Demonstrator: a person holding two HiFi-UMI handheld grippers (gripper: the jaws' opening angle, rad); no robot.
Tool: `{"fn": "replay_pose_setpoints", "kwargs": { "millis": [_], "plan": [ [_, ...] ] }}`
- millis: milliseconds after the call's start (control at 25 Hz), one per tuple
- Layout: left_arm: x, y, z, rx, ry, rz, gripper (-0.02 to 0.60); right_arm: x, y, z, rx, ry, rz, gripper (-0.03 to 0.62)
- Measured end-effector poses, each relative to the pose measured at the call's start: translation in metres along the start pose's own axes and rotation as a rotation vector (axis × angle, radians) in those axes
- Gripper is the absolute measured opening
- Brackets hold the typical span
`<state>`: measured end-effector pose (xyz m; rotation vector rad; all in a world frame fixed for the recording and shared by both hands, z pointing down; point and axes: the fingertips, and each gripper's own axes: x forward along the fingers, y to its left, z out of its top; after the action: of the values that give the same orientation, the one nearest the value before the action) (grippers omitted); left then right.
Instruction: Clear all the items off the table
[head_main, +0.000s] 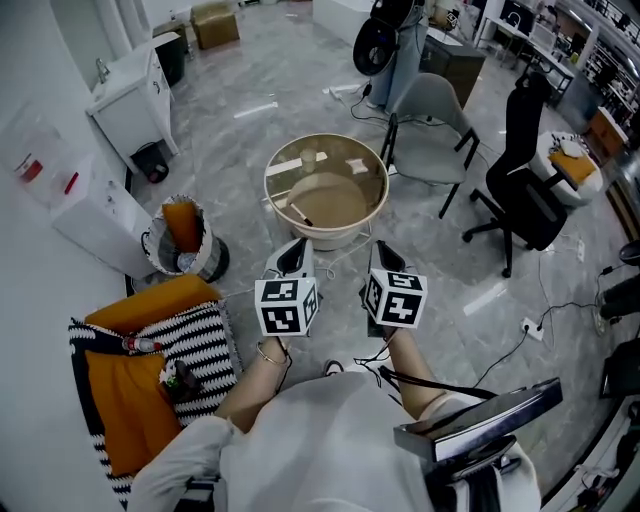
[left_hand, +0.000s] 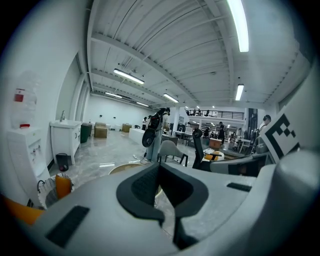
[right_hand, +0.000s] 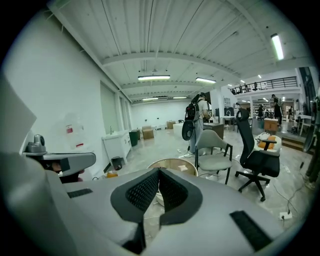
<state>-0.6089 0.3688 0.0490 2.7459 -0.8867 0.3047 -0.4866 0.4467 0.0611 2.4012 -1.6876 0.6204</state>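
The round glass table (head_main: 384, 185) is standing on the floor just ahead of you, and the things to clear are lying on its top: a few pale scraps (head_main: 311, 157) toward the far side and a small dark piece (head_main: 303, 219) near the edge closest to you. What exactly they are, I cannot tell.

The left gripper (head_main: 292, 256) and the right gripper (head_main: 385, 258) are both pointing at the table, side by side, short of its near rim. Each one is showing its jaws pressed together with nothing between them, so open them before you reach in.

I would judge the scraps flat and light, so come down gently and pinch at an edge. The waste bin (head_main: 183, 238) is standing at your left, probably a good place for them.
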Motion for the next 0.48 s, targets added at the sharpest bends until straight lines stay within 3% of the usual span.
{"fn": "replay_pose_setpoints", "kwargs": {
  "millis": [480],
  "plan": [
    [0.086,-0.014,0.031,0.020,-0.011,0.030,0.008,0.059,-0.064,0.028,0.017,0.001,0.025,0.025]
  ]
}}
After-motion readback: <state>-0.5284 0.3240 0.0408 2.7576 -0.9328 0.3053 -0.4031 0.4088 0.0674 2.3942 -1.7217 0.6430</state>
